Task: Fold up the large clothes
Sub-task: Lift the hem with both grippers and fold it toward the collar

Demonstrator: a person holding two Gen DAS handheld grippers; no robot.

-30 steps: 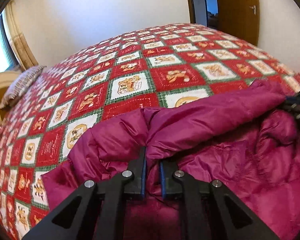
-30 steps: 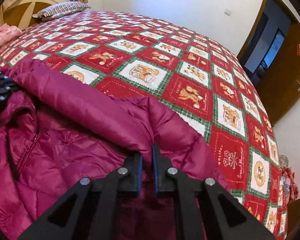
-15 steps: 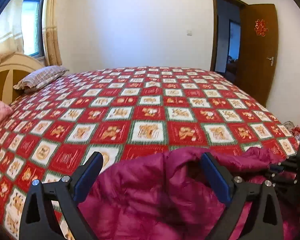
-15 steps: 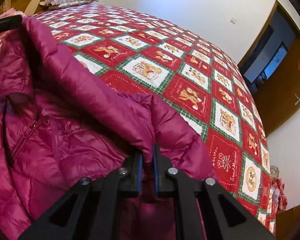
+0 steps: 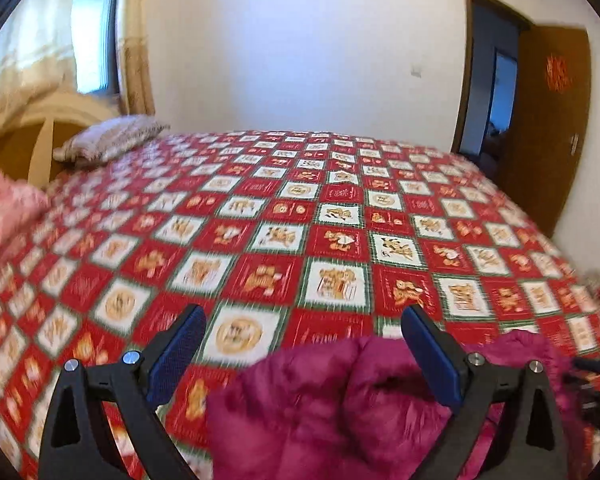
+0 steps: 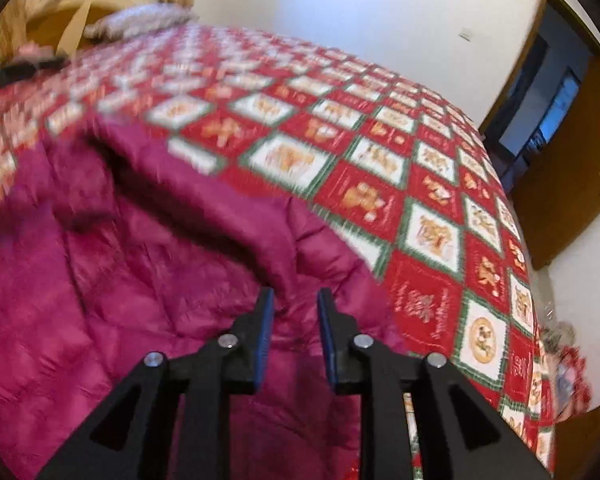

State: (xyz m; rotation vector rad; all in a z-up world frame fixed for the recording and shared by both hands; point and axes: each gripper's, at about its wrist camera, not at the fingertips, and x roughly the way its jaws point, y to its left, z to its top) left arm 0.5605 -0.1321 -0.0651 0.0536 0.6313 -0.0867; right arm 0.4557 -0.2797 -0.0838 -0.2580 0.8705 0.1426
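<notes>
My left tongs (image 5: pixel 302 354) gape wide over the bed (image 5: pixel 300 240), nothing pinched. The magenta puffer jacket (image 5: pixel 340 412) lies bunched below, low centre and right of that frame. My right tongs (image 6: pixel 294 336) have just been parting; jacket fabric shows in the gap, the pads off it.

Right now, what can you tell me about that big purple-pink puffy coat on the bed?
The coat is a magenta padded jacket, shiny and quilted, like a down coat. It lies rumpled and partly folded on the red, white and green checked bedspread, near its front edge, with one long fold running across it. The left gripper hangs wide open over it. The right gripper has just been opening, its fingers a little apart with a bit of coat between them, not pressed.
</notes>
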